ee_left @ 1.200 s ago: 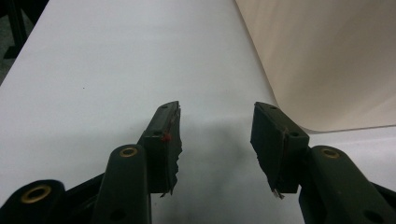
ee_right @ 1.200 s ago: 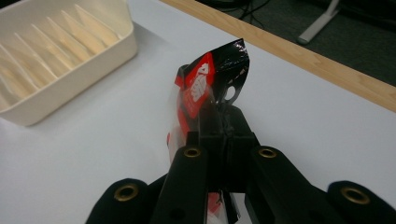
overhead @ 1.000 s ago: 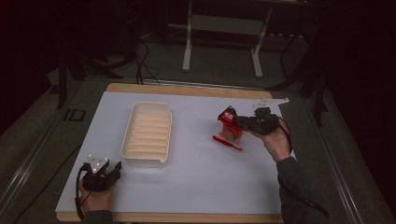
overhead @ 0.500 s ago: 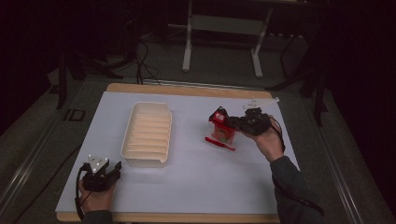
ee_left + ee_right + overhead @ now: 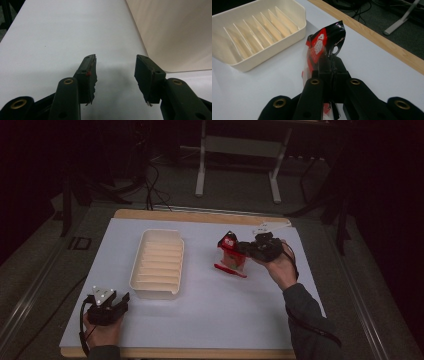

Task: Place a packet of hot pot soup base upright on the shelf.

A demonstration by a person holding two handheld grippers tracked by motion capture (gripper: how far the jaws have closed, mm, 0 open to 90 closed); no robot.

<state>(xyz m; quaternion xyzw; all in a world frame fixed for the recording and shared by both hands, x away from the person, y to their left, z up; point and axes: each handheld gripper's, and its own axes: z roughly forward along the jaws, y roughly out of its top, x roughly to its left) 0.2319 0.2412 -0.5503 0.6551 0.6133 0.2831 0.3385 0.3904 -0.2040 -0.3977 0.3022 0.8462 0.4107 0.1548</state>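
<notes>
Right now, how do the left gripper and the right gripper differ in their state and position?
The left gripper has its fingers apart with nothing between them, while the right gripper is shut on a red and black packet. The left gripper rests near the table's front edge, beside the cream divided tray; the right gripper holds the packet farther back, on the tray's other side. Both are black and hand-held.

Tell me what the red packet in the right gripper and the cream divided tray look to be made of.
Red packet: thin glossy plastic film, probably; it glints, partly shows through, and crumples where the right gripper pinches it.
Cream tray: likely moulded plastic, matte to satin; one even colour, rounded corners, thin upright dividers formed in one piece.
</notes>
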